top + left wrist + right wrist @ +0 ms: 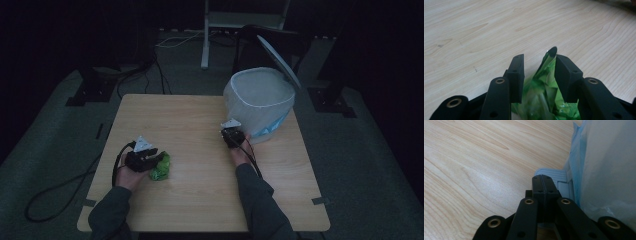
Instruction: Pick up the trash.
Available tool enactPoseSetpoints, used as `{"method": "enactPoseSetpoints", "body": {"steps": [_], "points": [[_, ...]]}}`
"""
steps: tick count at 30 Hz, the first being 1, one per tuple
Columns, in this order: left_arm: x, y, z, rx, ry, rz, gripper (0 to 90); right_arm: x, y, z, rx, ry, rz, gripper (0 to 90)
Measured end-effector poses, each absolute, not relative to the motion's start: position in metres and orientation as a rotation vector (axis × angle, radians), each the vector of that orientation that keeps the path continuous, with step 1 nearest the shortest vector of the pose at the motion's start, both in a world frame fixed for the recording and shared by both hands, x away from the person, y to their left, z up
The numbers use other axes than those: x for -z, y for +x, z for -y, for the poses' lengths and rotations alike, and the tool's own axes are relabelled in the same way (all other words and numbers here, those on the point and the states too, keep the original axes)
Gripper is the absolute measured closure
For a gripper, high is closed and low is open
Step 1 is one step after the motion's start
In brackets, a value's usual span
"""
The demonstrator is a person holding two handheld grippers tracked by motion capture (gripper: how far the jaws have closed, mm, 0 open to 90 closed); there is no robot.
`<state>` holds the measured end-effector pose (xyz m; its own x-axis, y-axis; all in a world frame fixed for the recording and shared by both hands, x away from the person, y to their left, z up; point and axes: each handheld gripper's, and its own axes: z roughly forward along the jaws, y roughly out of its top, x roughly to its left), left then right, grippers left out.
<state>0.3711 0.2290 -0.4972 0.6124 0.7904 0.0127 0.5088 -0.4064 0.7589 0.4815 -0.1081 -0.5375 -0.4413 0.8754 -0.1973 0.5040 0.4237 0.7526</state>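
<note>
A crumpled green wrapper [161, 168] lies on the wooden table [200, 115] at the front left. My left gripper [153, 159] reaches it from the left. In the left gripper view the jaws stand apart around the wrapper [541, 95], whose tip rises against the right-hand fingertip [566, 70]; the left gripper [539, 58] is open. My right gripper [231, 131] hovers mid-table beside a white bin [260, 97] lined with a plastic bag. The right gripper [542, 177] is shut with nothing in it, its tips near the bin's ribbed grey pedal [554, 173].
The bin's lid [277, 57] stands raised behind it, and the liner [609, 170] bulges close on the right of the right gripper. The room around is dark, with cables and stand legs [205, 45] on the floor beyond the table's far edge.
</note>
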Motion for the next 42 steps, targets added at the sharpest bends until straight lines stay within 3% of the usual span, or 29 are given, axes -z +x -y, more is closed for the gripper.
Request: {"method": "enactPoseSetpoints", "body": {"steps": [6, 14, 42], "points": [[0.498, 0.382, -0.226, -0.444, 2.121, -1.031, 62.3, 0.538, 0.482, 0.108, -0.83, 1.16, -2.098, 90.0], [0.496, 0.387, -0.232, -0.395, 2.116, -1.104, 74.3, 0.538, 0.482, 0.108, -0.832, 1.16, -2.095, 90.0], [0.49, 0.413, -0.247, -0.484, 2.076, -1.206, 87.8, 0.538, 0.482, 0.109, -0.833, 1.153, -2.094, 90.0]]}}
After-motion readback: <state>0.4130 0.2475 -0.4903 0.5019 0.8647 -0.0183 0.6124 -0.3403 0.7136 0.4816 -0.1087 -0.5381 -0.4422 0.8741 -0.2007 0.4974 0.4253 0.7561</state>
